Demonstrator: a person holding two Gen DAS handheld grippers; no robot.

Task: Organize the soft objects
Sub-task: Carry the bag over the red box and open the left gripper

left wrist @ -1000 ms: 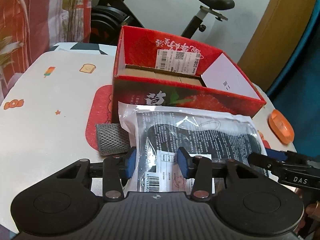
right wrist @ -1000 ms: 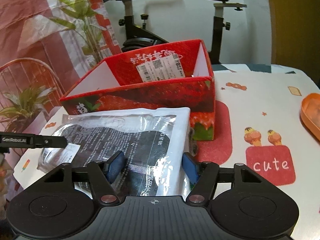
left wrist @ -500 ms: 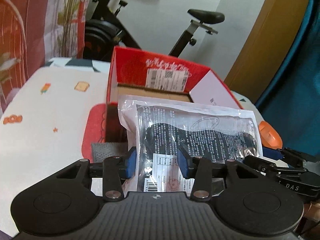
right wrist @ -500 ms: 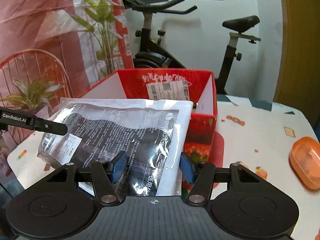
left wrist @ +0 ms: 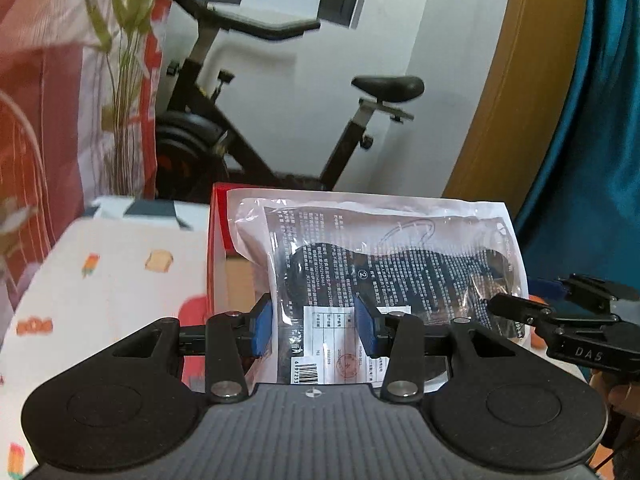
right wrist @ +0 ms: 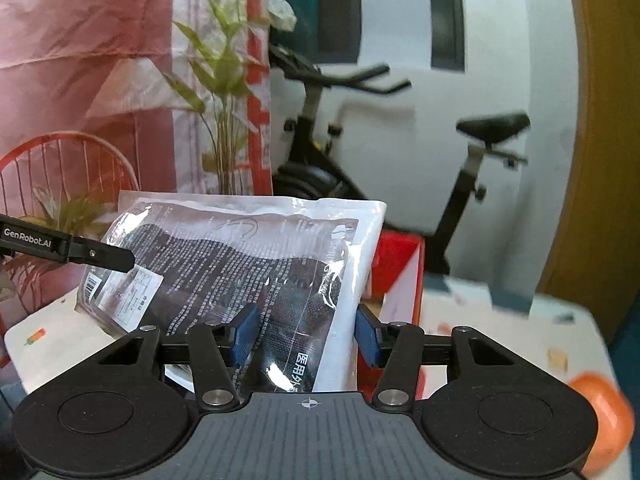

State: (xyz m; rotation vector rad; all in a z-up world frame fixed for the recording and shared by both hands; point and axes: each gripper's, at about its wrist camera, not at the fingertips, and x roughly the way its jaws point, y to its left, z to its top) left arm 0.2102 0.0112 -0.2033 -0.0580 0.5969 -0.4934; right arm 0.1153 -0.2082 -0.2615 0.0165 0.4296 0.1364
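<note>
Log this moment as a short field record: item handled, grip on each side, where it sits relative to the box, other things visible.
item: sealed plastic packet with dark contents
left gripper: jaws closed on the packet's labelled end
right gripper: jaws have just been closing, pressing the packet's other end
position: packet held up in front of the red box, not inside
table: white patterned cover
background: exercise bike, plant

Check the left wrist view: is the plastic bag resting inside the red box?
No. The bag is held up between the left gripper fingers, in front of the red box.
</note>
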